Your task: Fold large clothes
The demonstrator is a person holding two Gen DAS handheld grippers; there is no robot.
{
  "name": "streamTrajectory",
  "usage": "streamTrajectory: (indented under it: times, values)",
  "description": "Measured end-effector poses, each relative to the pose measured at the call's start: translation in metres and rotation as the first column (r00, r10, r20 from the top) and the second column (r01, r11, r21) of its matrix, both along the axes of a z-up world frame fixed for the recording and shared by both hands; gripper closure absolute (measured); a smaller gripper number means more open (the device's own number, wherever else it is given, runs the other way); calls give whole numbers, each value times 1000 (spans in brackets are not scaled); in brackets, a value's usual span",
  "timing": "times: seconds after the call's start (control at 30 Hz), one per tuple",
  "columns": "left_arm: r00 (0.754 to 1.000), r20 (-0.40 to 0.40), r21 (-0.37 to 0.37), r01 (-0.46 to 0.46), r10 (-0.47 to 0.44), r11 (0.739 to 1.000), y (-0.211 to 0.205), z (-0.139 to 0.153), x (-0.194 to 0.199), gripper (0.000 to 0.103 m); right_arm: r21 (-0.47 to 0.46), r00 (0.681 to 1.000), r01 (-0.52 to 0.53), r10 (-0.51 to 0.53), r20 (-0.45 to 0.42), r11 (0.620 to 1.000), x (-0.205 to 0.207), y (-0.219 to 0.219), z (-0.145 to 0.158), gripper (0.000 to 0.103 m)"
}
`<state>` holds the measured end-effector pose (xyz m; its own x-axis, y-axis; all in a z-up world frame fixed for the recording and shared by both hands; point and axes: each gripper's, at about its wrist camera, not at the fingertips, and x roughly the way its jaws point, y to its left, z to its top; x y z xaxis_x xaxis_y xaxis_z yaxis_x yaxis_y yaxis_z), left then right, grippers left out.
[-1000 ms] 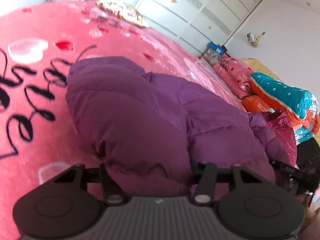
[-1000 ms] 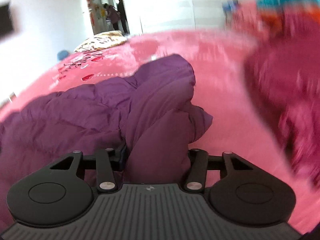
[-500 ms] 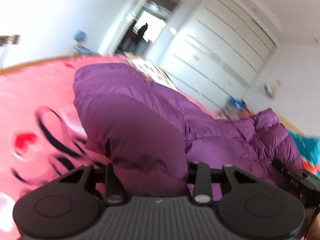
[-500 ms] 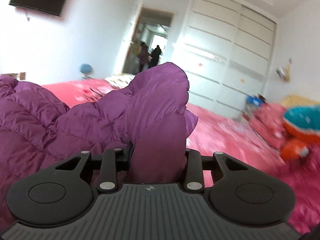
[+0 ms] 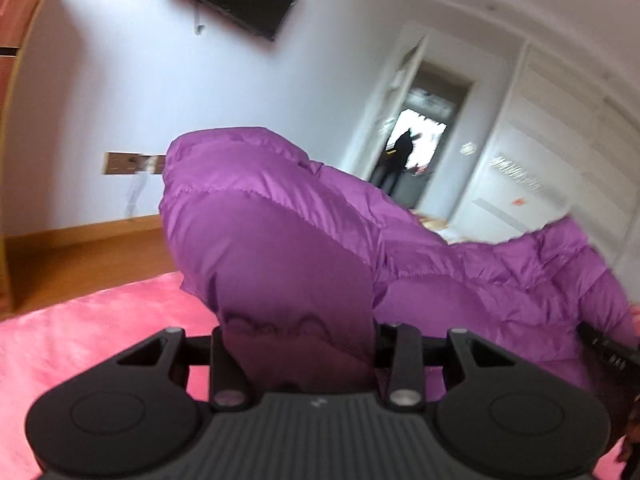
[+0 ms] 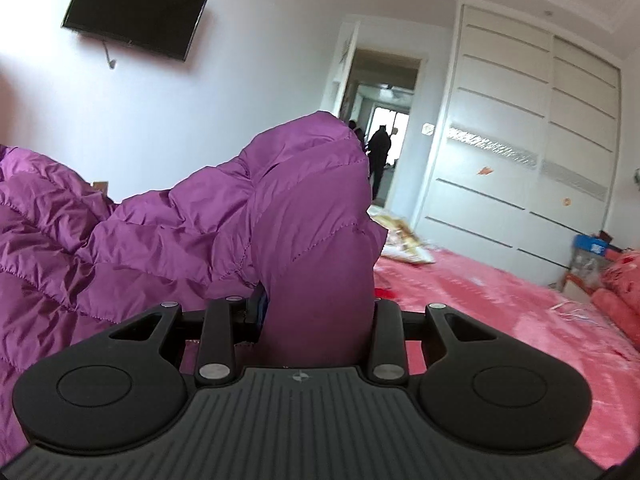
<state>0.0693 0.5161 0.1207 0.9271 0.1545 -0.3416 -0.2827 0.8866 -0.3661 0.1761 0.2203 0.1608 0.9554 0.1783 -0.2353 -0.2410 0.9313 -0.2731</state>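
A purple quilted down jacket (image 5: pixel 288 240) is held up above the pink bed. My left gripper (image 5: pixel 296 344) is shut on a thick fold at one end of it, and the fabric hides the fingertips. My right gripper (image 6: pixel 316 320) is shut on another bunched fold of the same jacket (image 6: pixel 312 216). The jacket spans between the two grippers, sagging to the right in the left wrist view and to the left in the right wrist view. The right gripper's edge (image 5: pixel 604 348) shows at the far right of the left wrist view.
The pink bedspread (image 6: pixel 500 308) lies below, with the wooden floor (image 5: pixel 80 256) past its edge. A wall TV (image 6: pixel 132 20), a white wardrobe (image 6: pixel 532 152) and an open doorway with people (image 6: pixel 380 148) are behind. Pink bedding and a box (image 6: pixel 592 248) sit far right.
Both grippers have lifted the jacket off the bed and tilted upward. The views went from looking down on the bedspread to looking at the walls, TV and doorway.
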Motion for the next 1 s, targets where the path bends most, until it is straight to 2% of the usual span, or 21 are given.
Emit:
streamTrajectory:
  times: [0.07, 0.17, 0.23, 0.27, 0.3, 0.33, 0.4, 0.47, 0.53, 0.57, 0.63, 0.7, 0.8, 1.0]
  values:
    - [998, -55, -1, -30, 29, 1000, 5, -11, 10, 62, -47, 1000, 22, -23, -8, 999, 3, 19, -12, 61]
    - [994, -99, 11, -54, 54, 998, 13, -25, 13, 53, -101, 994, 91, -96, -46, 991, 15, 25, -29, 45]
    - [991, -110, 14, -68, 69, 998, 19, -24, 8, 40, -98, 988, 131, -137, -66, 987, 15, 21, -33, 21]
    - [990, -116, 18, -74, 76, 997, 19, -23, 7, 39, -75, 986, 138, -144, -83, 988, 13, 14, -31, 20]
    - [990, -122, 22, -71, 74, 997, 20, -21, 6, 39, -45, 984, 148, -151, -95, 988, 9, 7, -29, 13]
    - [989, -126, 26, -70, 72, 997, 20, -19, 4, 37, -14, 983, 159, -159, -94, 987, 7, 1, -23, 0]
    - [986, -141, 46, -83, 89, 995, 20, -9, 0, 31, 41, 983, 179, -176, -58, 983, -6, -8, -5, 0]
    - [984, -136, 95, -100, 112, 990, 12, 2, -1, 24, 98, 983, 181, -176, -58, 979, -20, -15, 10, 0]
    - [982, -96, 194, -142, 163, 971, 0, 13, -13, 5, 144, 984, 177, -170, -58, 974, -44, -25, 26, 0]
    - [981, -76, 236, -155, 177, 959, -5, 21, -20, 2, 158, 985, 172, -165, -56, 972, -56, -32, 32, 0]
    - [980, -36, 316, -172, 193, 933, -18, 37, -34, 1, 183, 986, 162, -153, -60, 970, -82, -40, 40, 0]
    - [978, -37, 361, -179, 205, 915, -31, 50, -44, 1, 217, 986, 162, -147, -84, 963, -106, -44, 43, 0]
    - [979, -67, 366, -156, 193, 918, -48, 62, -61, 1, 251, 981, 161, -128, -142, 954, -135, -45, 39, 0]
    - [975, -148, 392, -94, 164, 915, -86, 64, -102, 1, 299, 963, 184, -111, -244, 937, -203, -59, 36, 0]
